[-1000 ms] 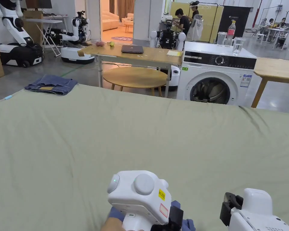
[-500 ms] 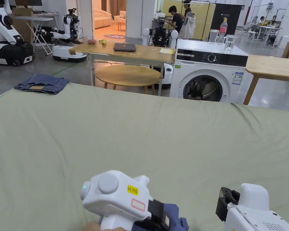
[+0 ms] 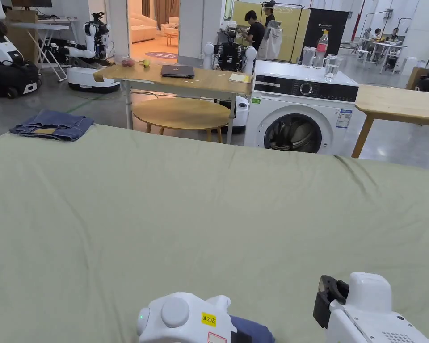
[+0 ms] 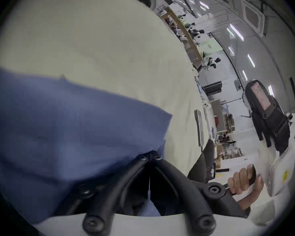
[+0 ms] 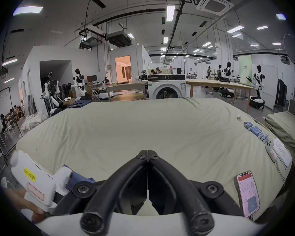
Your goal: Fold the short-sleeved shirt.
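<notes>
While the folded blue denim garment (image 3: 52,126) lies at the far left corner of the wide bed covered in a pale green sheet (image 3: 200,210), the blue short-sleeved shirt (image 4: 71,129) sits at the near edge, bunched under the white left gripper (image 4: 150,157). Seen from the left gripper view, that gripper's black jaws are pressed together with the shirt's cloth pinched at their tips, and the fabric spreads away to the left over the sheet. From the head view the shirt shows as a small blue fold just right of the left gripper's white housing at the bottom edge. Right of it, apart from the shirt, the white right gripper (image 5: 148,152) hovers over bare sheet; its black jaws meet tip to tip with nothing between them. Farther right, near the bed's right edge, a row of small blue cylinders (image 5: 256,131) lies on the sheet, with a smartphone with a lit screen (image 5: 248,192) nearer the front right corner. Beyond the far edge stands a white front-loading washing machine (image 3: 300,114), its round door opening dark, with some dim shape inside that cannot be made out. On its top stand a clear plastic bottle with a red label (image 3: 321,43) and a clear glass tumbler (image 3: 330,67); whether the glass holds liquid cannot be told.
</notes>
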Demonstrator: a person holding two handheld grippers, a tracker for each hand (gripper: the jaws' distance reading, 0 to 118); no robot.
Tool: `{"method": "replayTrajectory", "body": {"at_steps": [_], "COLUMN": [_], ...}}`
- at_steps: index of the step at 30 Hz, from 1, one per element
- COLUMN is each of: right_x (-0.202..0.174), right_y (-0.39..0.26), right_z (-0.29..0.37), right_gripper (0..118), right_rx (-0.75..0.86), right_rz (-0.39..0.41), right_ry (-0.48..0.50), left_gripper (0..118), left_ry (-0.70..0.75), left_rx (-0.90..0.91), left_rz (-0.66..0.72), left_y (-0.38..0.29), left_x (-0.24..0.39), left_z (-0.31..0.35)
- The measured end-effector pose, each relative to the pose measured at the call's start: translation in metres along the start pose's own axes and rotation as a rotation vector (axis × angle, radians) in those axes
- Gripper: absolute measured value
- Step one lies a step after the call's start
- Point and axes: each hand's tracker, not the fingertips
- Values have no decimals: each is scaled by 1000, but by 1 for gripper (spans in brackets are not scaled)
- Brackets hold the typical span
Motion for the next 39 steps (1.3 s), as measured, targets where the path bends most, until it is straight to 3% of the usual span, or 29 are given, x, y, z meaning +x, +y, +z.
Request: {"method": "replayTrajectory", "body": {"at_steps": [4,9,16,20,25,33,37,39], "right_x": [-8,-20,-34,-40,-47,-88,-97,-97], "right_y": [3,8,17,24,22,-44,-77,-92], "right_z": [-2,-5,-1,3,9,16,-6,-22], "right_gripper": [0,0,0,0,0,0,0,0], "right_rx": [40,104,205,256,217,-54,-212,-285], "right_rz": [6,27,11,5,23,118,127,134], "right_ry": [-13,-42,-59,-64,-32,117,122,75], "left_gripper": [0,0,0,0,0,0,0,0], "left_ry": [90,305,633,763,750,694,645,630], "left_rx": [200,598,1066,1179,1151,1035,954,896], "left_rz": [-180,-345,-467,-471,-461,-413,-385,-367], "left_y": [7,0,-31,-45,-50,-56,-60,-61], "left_x": [20,25,15,6,-3,-22,-32,-38], "left_z": [53,121,168,178,184,185,185,184]}}
